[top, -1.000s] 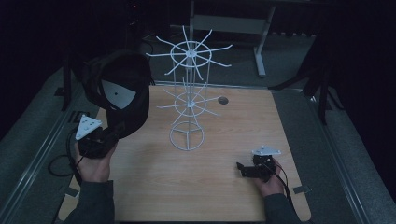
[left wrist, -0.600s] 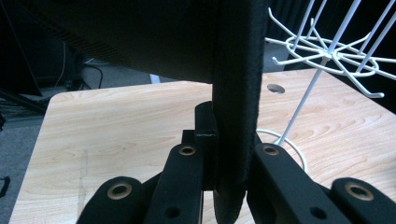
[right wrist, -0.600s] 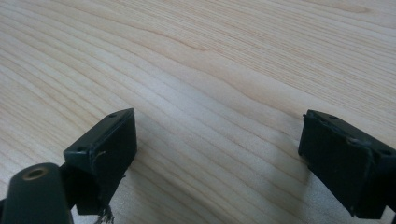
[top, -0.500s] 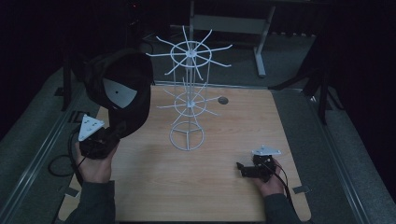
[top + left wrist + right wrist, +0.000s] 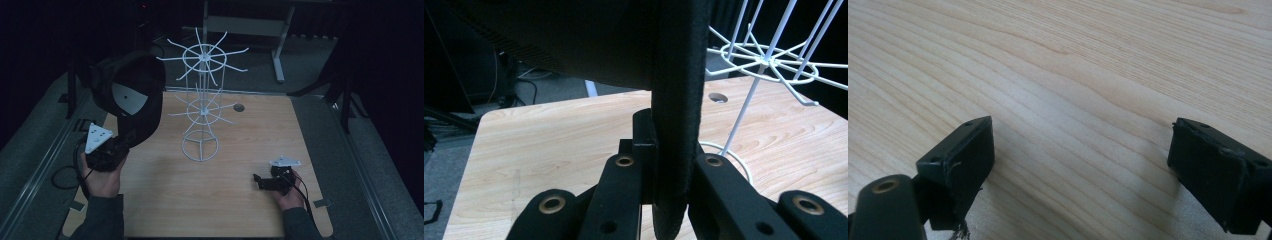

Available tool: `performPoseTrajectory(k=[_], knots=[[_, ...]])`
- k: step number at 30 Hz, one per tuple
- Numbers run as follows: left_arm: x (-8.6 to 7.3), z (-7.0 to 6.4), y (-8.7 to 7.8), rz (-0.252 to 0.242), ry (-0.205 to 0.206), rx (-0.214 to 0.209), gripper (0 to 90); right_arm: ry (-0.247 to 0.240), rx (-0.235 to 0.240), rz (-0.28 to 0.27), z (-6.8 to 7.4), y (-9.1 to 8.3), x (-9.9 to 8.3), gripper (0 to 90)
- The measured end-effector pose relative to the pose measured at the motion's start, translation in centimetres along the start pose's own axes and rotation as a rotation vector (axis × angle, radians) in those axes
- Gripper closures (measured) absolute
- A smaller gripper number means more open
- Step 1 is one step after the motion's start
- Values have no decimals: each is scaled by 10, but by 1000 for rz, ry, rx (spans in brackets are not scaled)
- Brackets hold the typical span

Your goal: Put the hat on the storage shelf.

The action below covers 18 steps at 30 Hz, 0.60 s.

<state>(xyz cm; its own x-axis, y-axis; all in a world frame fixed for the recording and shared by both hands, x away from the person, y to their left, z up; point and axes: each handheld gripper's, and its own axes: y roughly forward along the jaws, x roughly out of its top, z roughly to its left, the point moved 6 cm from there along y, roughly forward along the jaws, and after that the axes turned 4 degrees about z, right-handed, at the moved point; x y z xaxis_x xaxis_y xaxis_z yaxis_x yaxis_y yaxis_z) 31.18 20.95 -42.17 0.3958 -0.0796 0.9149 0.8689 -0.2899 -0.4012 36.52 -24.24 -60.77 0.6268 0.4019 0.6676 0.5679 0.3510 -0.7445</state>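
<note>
While pinched by brim in left gripper [image 5: 125, 142], black cap [image 5: 132, 95] held up beside white wire rack [image 5: 202, 107]; light, floppy, best gripped at stiff brim. Right gripper [image 5: 1080, 170] wide, empty.

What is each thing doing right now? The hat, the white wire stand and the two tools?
Black cap: lifted off the table, brim pinched in the left tool.
White wire stand: upright on the table, hooks bare.
Right tool: open, holding nothing, low over the wood.
</note>
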Motion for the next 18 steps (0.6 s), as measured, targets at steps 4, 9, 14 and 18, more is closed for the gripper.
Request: performPoseTrajectory(k=[4, 9, 14, 18], knots=[[1, -2, -1, -5, 10, 4, 866, 0, 0, 0, 0, 0, 0, 113], [3, -6, -3, -10, 26, 7, 866, 0, 0, 0, 0, 0, 0, 113], [4, -9, -4, -13, 37, 6, 866, 0, 0, 0, 0, 0, 0, 113], [5, -11, -4, -14, 49, 13, 866, 0, 0, 0, 0, 0, 0, 113]])
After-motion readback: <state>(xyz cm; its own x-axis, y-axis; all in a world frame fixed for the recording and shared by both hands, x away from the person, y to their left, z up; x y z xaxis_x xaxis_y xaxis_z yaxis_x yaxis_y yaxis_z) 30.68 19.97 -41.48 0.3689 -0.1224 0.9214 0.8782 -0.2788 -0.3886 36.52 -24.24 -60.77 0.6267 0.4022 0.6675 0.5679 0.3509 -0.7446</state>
